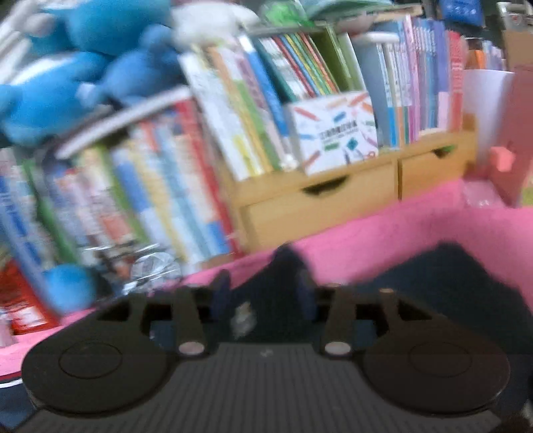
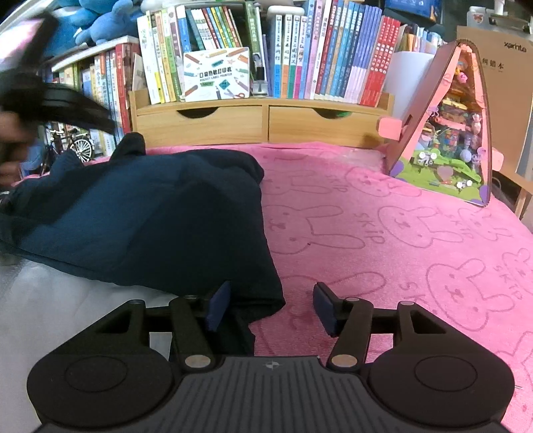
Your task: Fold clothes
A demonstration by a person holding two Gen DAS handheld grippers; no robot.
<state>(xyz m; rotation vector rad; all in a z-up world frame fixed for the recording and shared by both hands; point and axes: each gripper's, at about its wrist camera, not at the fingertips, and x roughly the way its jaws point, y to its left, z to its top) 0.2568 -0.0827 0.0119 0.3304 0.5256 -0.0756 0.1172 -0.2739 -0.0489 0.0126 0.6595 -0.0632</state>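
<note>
A navy blue garment (image 2: 150, 216) lies rumpled on the left half of a pink bunny-print towel (image 2: 383, 233). Its near corner (image 2: 266, 299) lies between the fingers of my right gripper (image 2: 271, 309), which is open, the pads apart and not pressing the cloth. In the blurred left wrist view, my left gripper (image 1: 263, 296) hovers low over the same navy garment (image 1: 449, 283). Its fingers stand apart and a peak of cloth (image 1: 286, 259) rises just beyond them; it looks open. At the far left of the right wrist view a hand holds a blurred black tool (image 2: 66, 103) above the garment.
A wooden desk shelf with two drawers (image 2: 260, 123) carries rows of books and a label-printer box (image 2: 216, 73) behind the towel. A pink cardboard dollhouse (image 2: 446, 133) stands at the right. Blue plush toys (image 2: 100, 23) and a small bicycle model (image 2: 73, 143) sit at the left.
</note>
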